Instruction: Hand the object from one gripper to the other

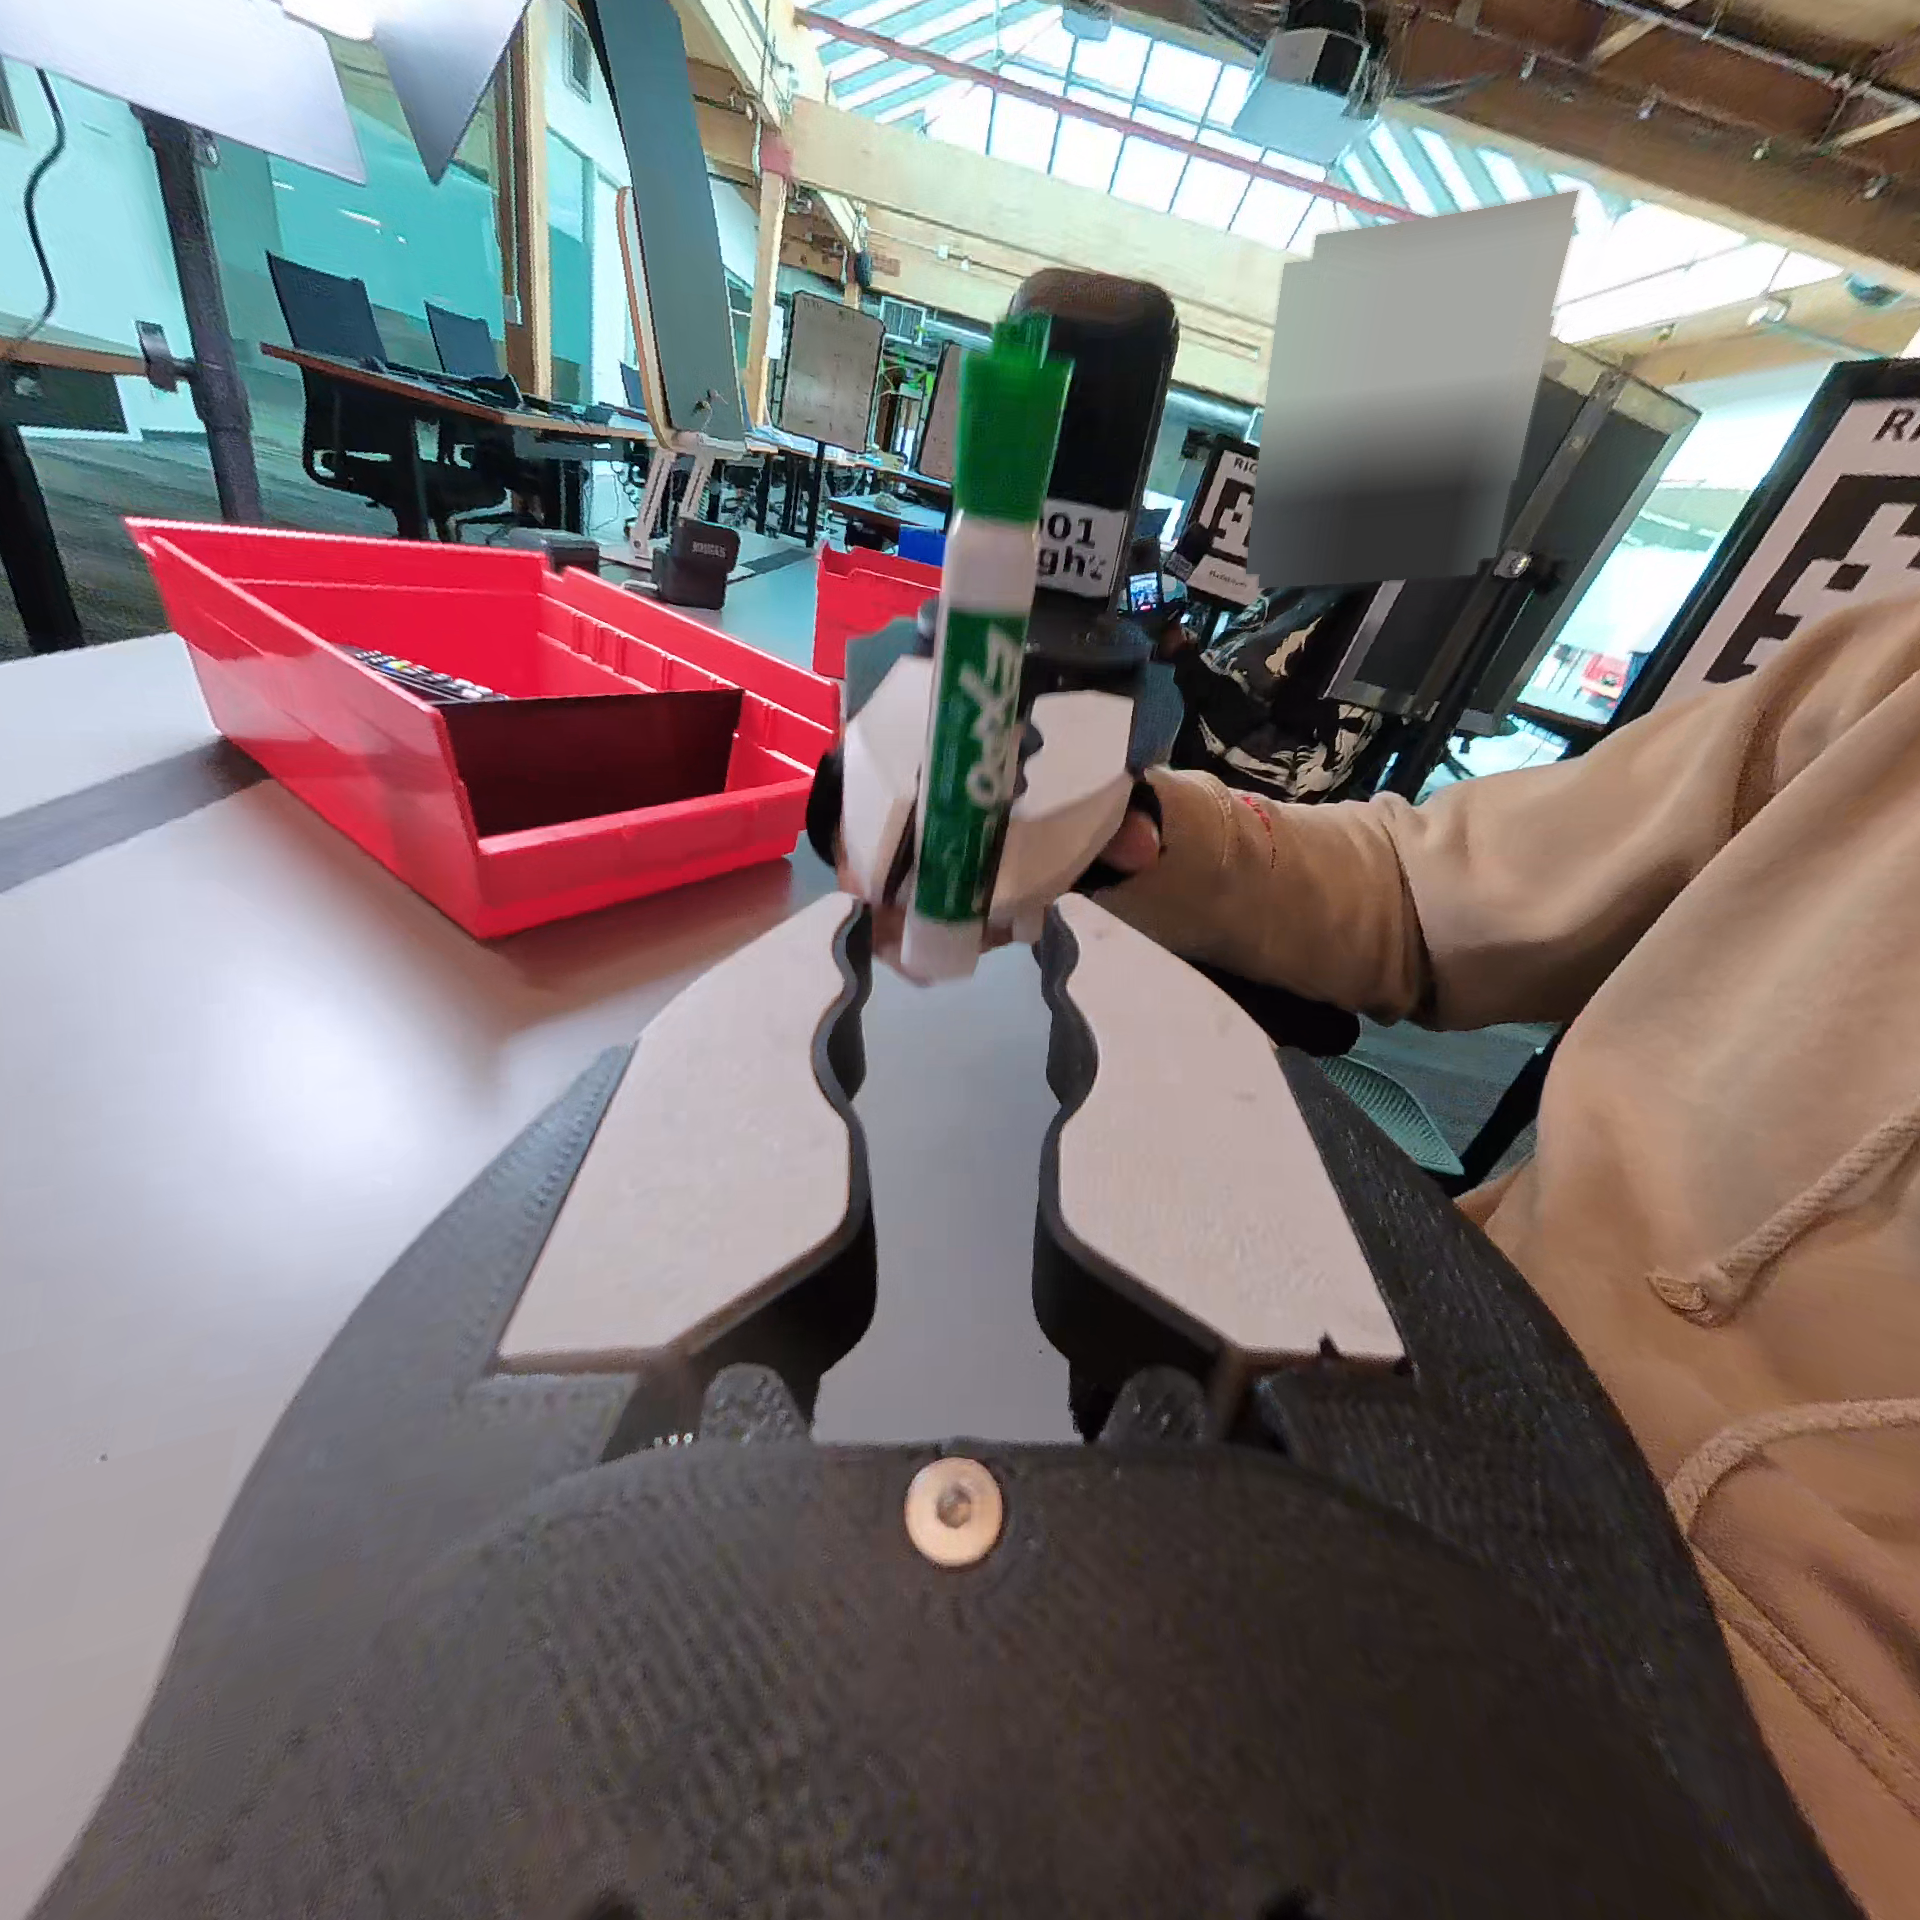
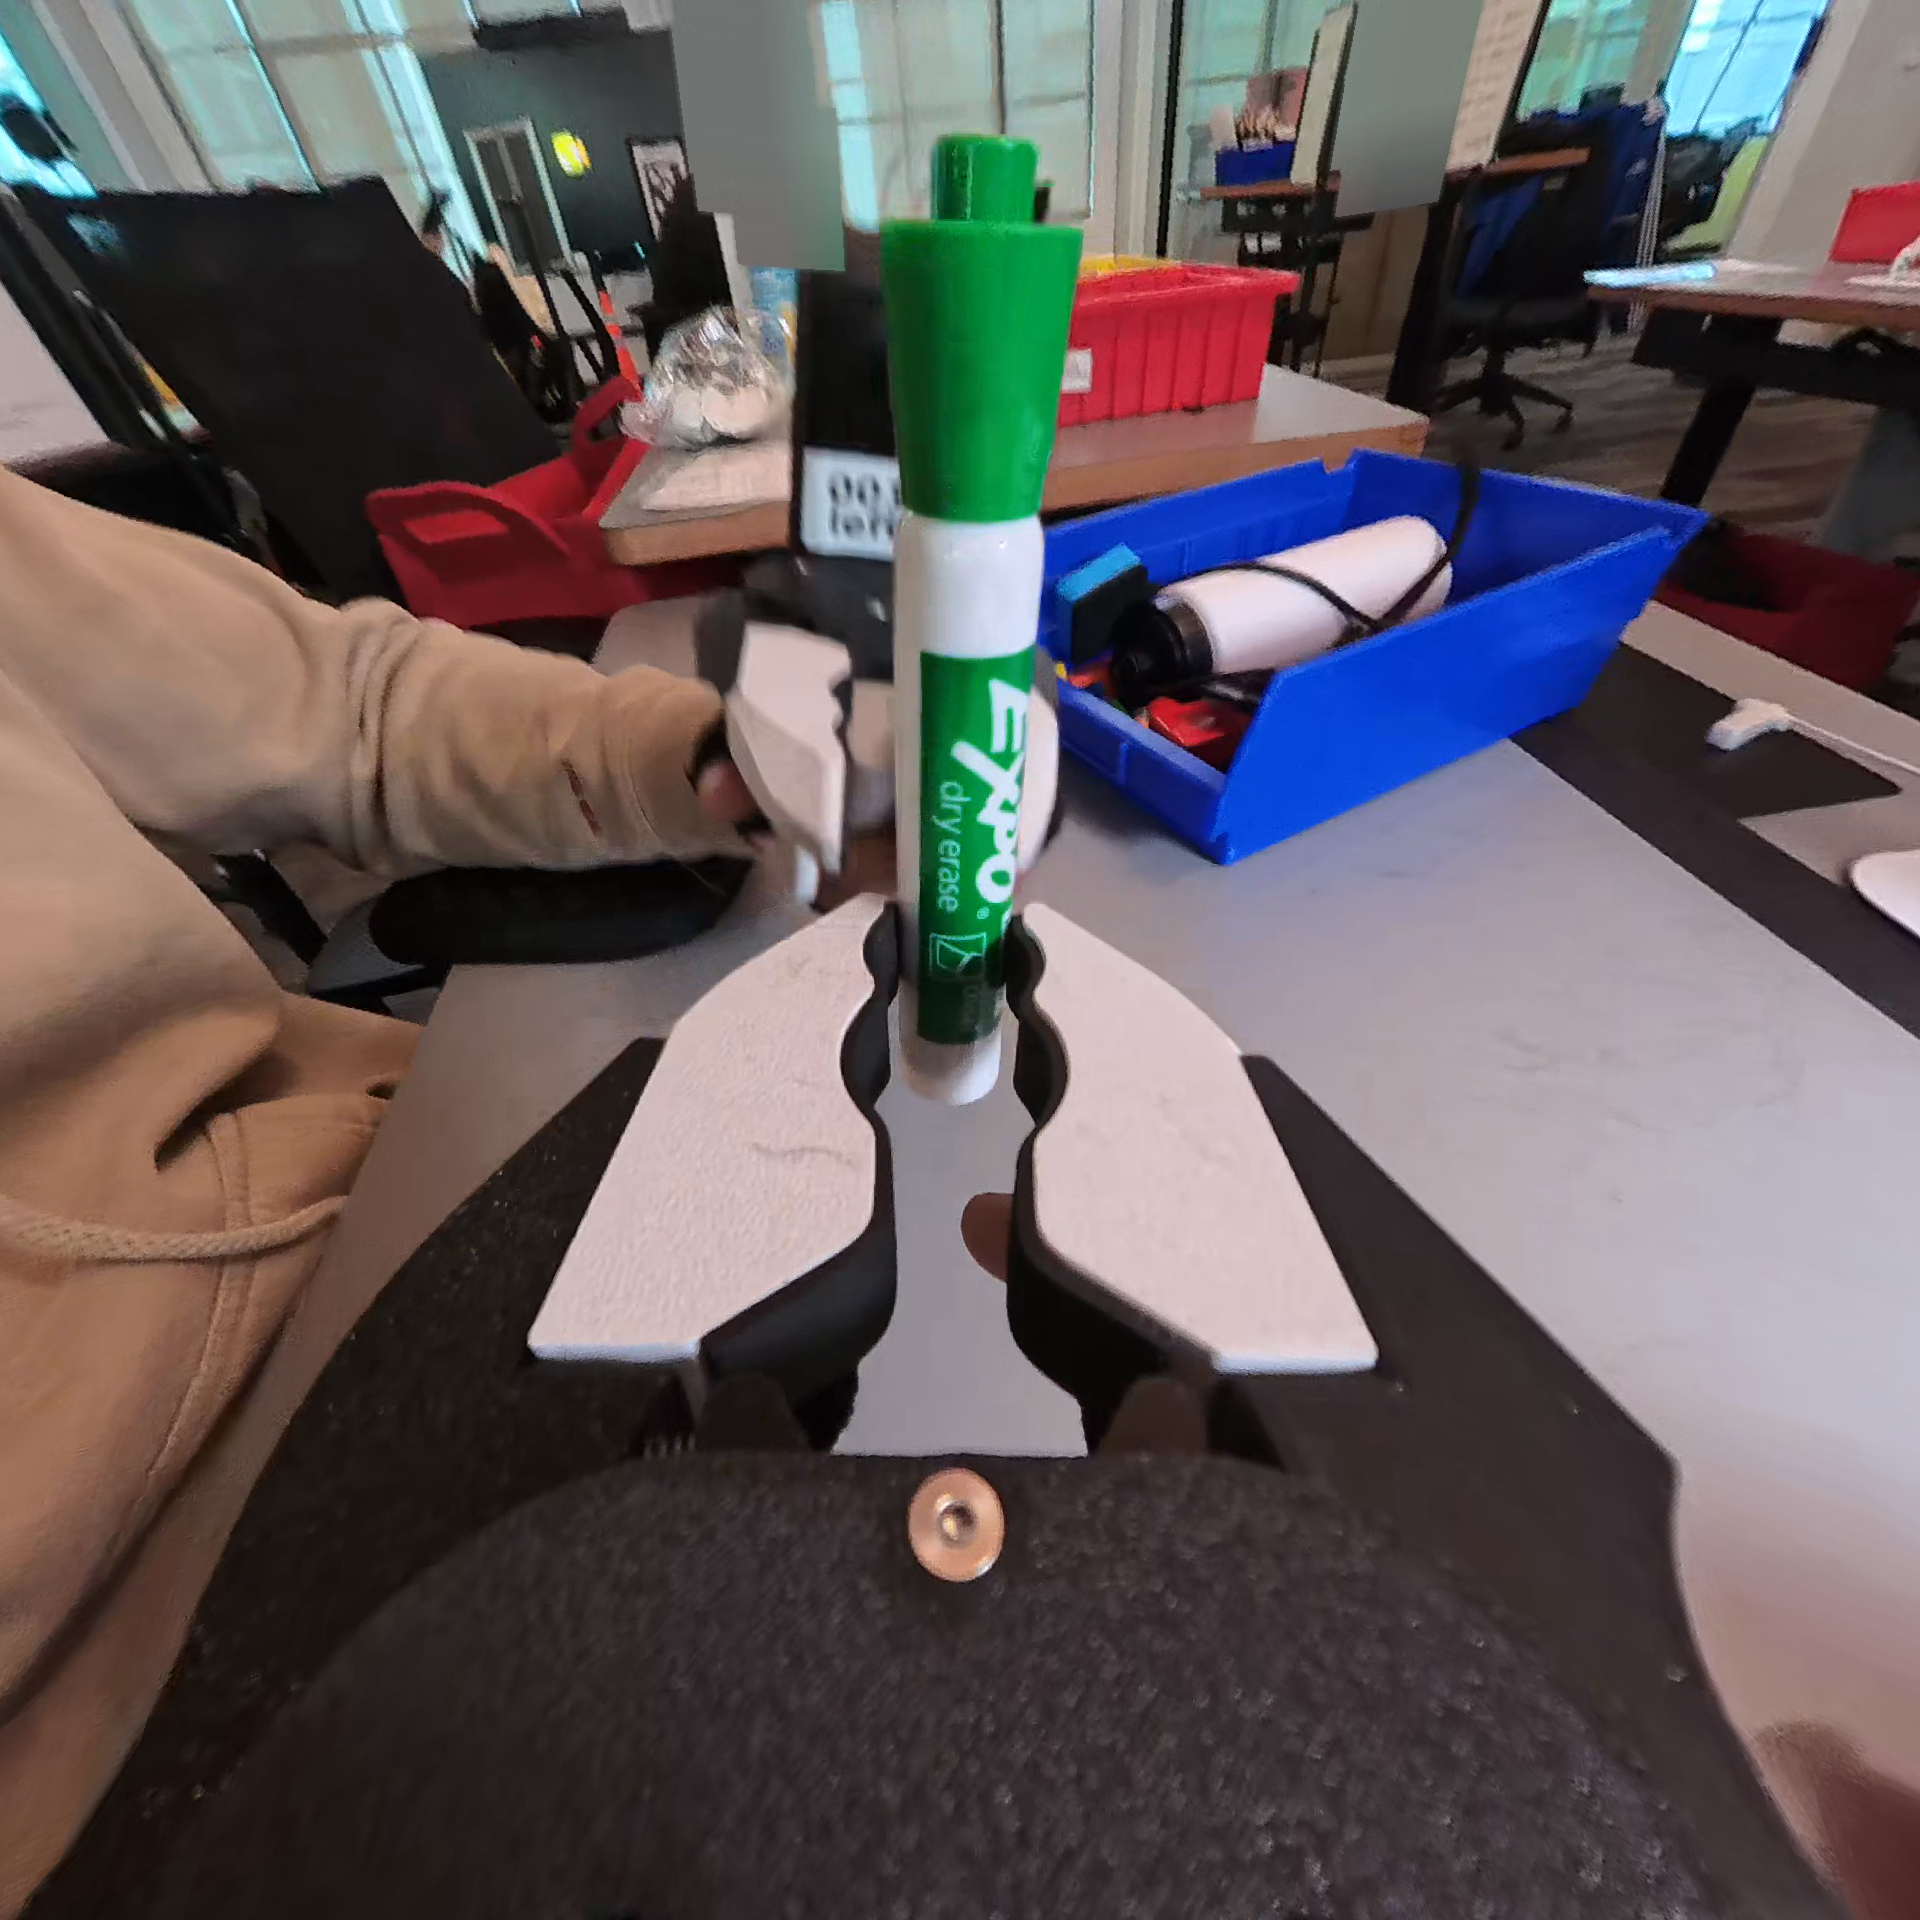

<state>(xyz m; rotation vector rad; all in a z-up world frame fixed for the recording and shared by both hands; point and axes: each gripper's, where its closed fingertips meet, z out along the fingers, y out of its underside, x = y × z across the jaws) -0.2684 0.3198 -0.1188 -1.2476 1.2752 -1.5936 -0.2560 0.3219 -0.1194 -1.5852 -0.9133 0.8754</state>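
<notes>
A green and white dry-erase marker [image 2: 966,665] stands upright, green cap up. My right gripper [image 2: 954,935] is shut on its lower end, above the grey table [image 2: 1455,1039]. In the left wrist view the marker [image 1: 982,665] and the right gripper [image 1: 977,821] face me. My left gripper [image 1: 954,925] is open, its tips level with the marker's bottom end and not touching it. In the right wrist view one white finger [image 2: 784,727] of the left gripper shows just behind the marker.
A red bin [image 1: 623,831] sits on the table [image 1: 260,1039] left of the grippers. A blue bin [image 2: 1455,707] holding a white bottle [image 2: 1309,592] and a cable sits to the right. A person's beige sleeves [image 1: 1455,914] hold both grippers. The tips of both grippers are at nearly the same place.
</notes>
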